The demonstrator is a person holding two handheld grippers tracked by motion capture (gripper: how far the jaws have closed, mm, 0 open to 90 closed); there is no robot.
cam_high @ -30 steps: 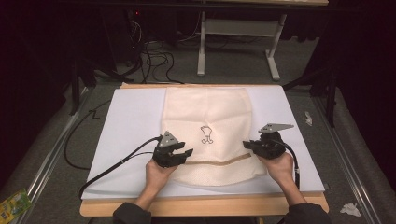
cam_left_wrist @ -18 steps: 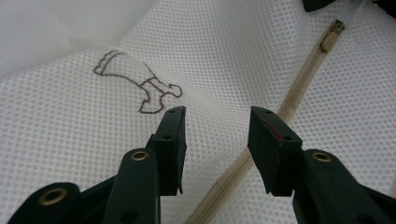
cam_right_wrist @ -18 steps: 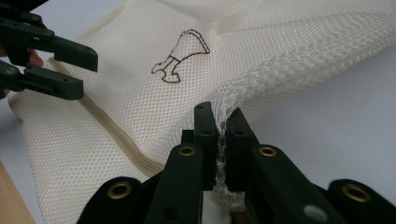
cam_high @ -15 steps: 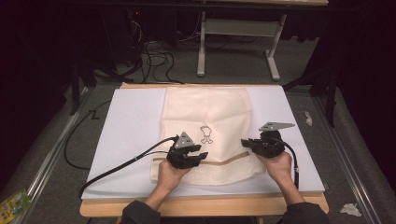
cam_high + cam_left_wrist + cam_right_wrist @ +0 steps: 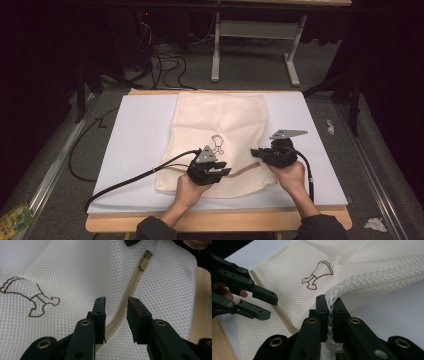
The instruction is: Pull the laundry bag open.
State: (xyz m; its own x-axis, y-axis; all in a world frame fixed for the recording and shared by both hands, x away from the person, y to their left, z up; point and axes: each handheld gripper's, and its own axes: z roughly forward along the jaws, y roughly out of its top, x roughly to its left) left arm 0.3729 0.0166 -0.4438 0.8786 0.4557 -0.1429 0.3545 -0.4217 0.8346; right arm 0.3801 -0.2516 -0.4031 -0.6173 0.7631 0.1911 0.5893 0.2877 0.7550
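we work on a cream mesh laundry bag (image 5: pixel 220 135) lying flat on the white mat (image 5: pixel 140 135) that covers the table (image 5: pixel 215 222), its zipped edge toward us. the right gripper (image 5: pixel 256 153) is clamped on the mesh at the bag's right near corner; in the right gripper view its jaws stand almost together with a bunched fold of netting pinched between them, the fabric pulled up off the mat. this hand anchors the bag.

the left gripper (image 5: pixel 115 312) has just been closing. its jaws now stand at a narrow gap, one on each side of the tan zipper tape (image 5: pixel 125 307), and the pads do not yet press on it — we see mesh and tape between them, untouched.

the relation that governs the next move: the zipper runs as a long, gently curved band from between the left jaws away toward the right gripper. the zipper pull (image 5: pixel 144 262) lies farther along that band, well ahead of the left fingertips and near the anchored corner. the band's long axis is therefore roughly in line with the left jaws, not across them.

we judge that the left hand is the one to travel, since the right is occupied. it would need to advance along the tape toward the pull before closing; closing here would catch only tape and mesh.
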